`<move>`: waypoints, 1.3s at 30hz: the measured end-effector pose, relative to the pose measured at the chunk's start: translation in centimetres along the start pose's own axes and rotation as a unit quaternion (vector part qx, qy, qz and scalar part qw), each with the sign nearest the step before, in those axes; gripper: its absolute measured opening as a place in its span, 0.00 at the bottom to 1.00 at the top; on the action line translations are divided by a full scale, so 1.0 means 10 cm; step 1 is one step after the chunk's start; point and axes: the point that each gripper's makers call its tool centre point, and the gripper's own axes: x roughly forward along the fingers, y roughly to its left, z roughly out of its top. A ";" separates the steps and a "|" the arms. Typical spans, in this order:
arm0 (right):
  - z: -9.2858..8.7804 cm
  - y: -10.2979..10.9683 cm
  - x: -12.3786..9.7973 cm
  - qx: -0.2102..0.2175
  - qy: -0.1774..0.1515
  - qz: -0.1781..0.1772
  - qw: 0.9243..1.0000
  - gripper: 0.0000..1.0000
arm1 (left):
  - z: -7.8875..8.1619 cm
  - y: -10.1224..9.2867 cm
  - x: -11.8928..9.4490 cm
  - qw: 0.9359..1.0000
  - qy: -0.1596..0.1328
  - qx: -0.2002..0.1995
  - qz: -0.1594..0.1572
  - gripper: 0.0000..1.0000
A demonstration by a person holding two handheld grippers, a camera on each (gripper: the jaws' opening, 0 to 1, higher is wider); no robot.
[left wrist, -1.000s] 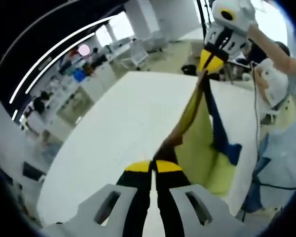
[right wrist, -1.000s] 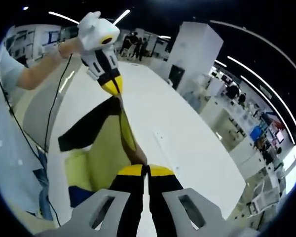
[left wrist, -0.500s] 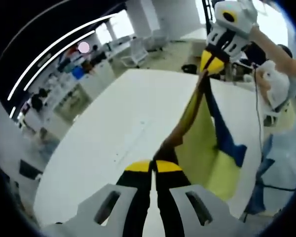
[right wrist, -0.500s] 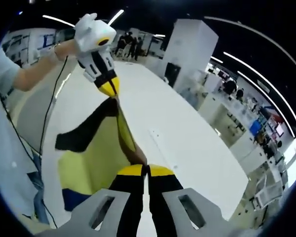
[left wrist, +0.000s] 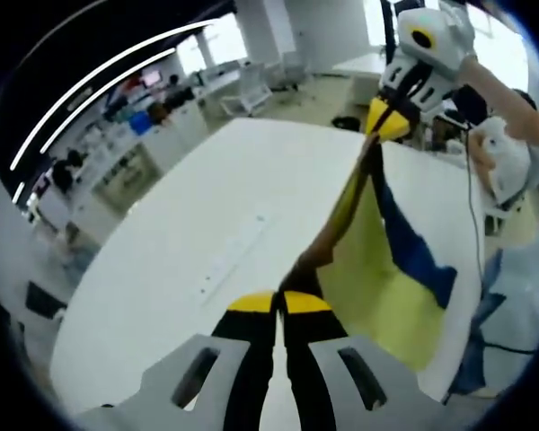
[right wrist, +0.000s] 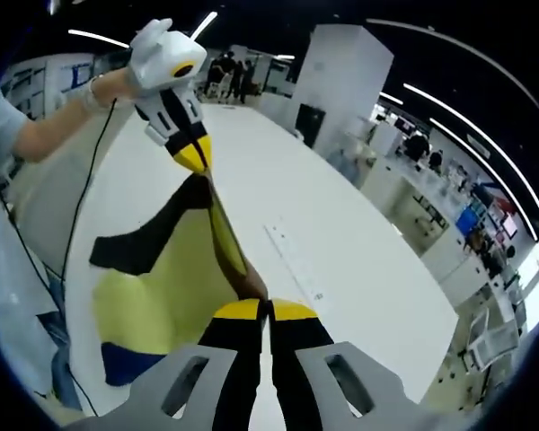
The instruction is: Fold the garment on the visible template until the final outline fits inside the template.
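Overhead, both grippers' jaws clamp the yellow garment point(left wrist: 377, 269), apparently stretched taut above the white table point(left wrist: 207, 233).

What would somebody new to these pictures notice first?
Probably the yellow garment with dark and blue patches, stretched taut in the air between the two grippers above the white table. The left gripper pinches one end close up, and the right gripper holds the other end high.

Garment point(right wrist: 171, 278) — pale yellow, with black and blue bands. Table point(left wrist: 207, 233) plain white. Both grippers point(left wrist: 278, 301) point(right wrist: 268, 310) — white bodies, black jaws, yellow tips.
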 end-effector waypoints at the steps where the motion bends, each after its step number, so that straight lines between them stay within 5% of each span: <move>1: -0.01 -0.01 0.03 0.000 0.001 -0.001 1.000 0.02 | -0.01 0.01 0.02 1.000 0.000 -0.002 -0.001 0.00; 39: -0.46 -0.44 0.86 0.060 0.011 -0.017 0.998 0.03 | -0.29 0.37 0.81 0.998 -0.005 -0.066 -0.011 0.00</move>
